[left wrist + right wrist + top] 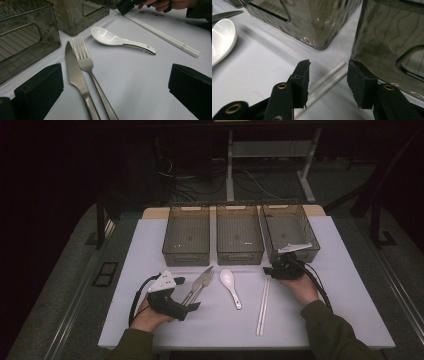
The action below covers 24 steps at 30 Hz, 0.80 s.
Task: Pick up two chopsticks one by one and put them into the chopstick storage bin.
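White chopsticks [324, 82] lie partly hidden between the right hand-held gripper's [328, 83] spread, untouching jaws.

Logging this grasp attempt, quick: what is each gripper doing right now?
Left gripper: open, holding nothing, above the knife and fork.
Right gripper: open, jaws either side of the chopsticks, not yet pressing them.

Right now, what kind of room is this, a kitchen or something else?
Probably a lab or workshop, not a kitchen. The table is a test bench with three see-through bins and cutlery laid in a row, and cables run across the floor behind it under metal desk legs.
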### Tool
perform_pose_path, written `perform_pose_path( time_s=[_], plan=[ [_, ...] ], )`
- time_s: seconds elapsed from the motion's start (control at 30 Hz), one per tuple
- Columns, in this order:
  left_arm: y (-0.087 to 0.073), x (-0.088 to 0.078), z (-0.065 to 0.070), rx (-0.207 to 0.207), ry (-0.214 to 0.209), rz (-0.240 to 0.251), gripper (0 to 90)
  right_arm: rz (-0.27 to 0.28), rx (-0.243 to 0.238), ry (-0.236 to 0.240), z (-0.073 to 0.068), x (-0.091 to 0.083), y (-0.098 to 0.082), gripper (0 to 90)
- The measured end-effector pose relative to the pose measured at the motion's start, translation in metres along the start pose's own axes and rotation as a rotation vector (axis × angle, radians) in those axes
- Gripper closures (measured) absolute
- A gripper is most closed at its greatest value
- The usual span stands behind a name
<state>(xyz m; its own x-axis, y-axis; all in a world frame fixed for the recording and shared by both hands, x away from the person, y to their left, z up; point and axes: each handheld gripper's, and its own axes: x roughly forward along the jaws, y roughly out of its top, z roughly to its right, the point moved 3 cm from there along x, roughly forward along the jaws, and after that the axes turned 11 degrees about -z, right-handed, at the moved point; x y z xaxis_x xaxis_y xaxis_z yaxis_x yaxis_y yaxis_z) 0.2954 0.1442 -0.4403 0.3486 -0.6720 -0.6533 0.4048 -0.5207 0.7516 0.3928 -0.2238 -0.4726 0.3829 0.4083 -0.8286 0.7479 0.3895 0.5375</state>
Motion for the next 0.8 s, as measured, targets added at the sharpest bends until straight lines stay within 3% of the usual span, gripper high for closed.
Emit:
perform_pose_path(
  time_s=[0.3, 0.8],
  plan=[
    [-0.0001, 0.0007, -0.0001, 0.002, 0.0, -0.01, 0.0, -0.013, -0.037, -0.039, -0.0025, 0.0004, 0.0003, 59.2],
    [0.0, 0.0012, 0.0001, 0.001, -0.002, -0.01, 0.0, -0.031, -0.082, -0.041, -0.0098, 0.002, 0.0024, 65.7]
  ],
)
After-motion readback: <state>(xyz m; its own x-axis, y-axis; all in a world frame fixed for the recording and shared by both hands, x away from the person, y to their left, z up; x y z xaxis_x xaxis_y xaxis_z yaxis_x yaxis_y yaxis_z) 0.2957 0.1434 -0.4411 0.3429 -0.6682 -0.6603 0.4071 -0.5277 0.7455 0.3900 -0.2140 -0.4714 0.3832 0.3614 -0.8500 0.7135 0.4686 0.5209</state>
